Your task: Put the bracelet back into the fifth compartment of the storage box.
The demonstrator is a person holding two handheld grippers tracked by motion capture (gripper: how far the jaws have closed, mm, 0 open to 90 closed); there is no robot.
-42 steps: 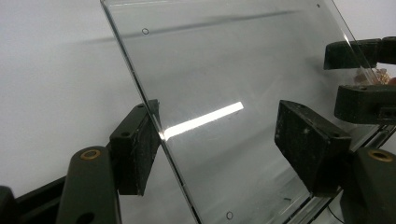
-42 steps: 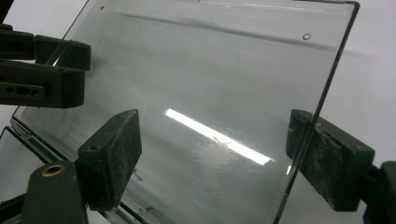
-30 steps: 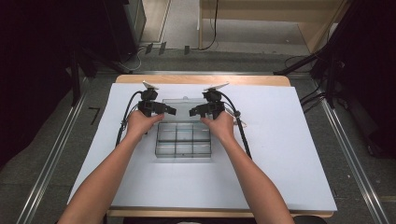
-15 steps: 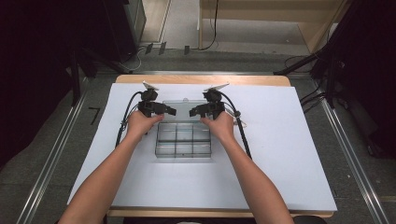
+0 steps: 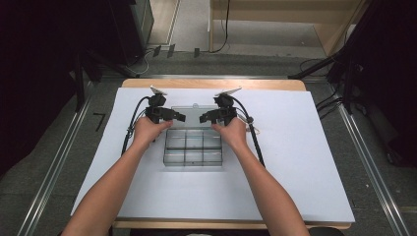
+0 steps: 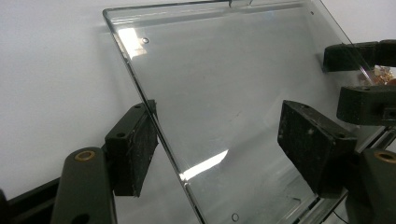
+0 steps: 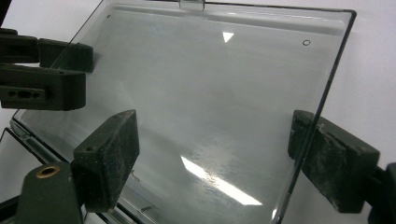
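white sheet point(image 5: 305, 162) covers a wooden table point(image 5: 211, 83), grey floor point(image 5: 44, 162) around it, metal rails point(image 5: 366, 167) along both sides, light wood furniture point(image 5: 290, 19) at the back, dark equipment point(image 5: 59, 44) left and right

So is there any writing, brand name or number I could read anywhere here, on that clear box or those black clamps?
None can be read.
The clear lid of the compartment box shows glare and small round marks, no letters.
The left gripper and right gripper carry no legible label.
The white table cover is blank.
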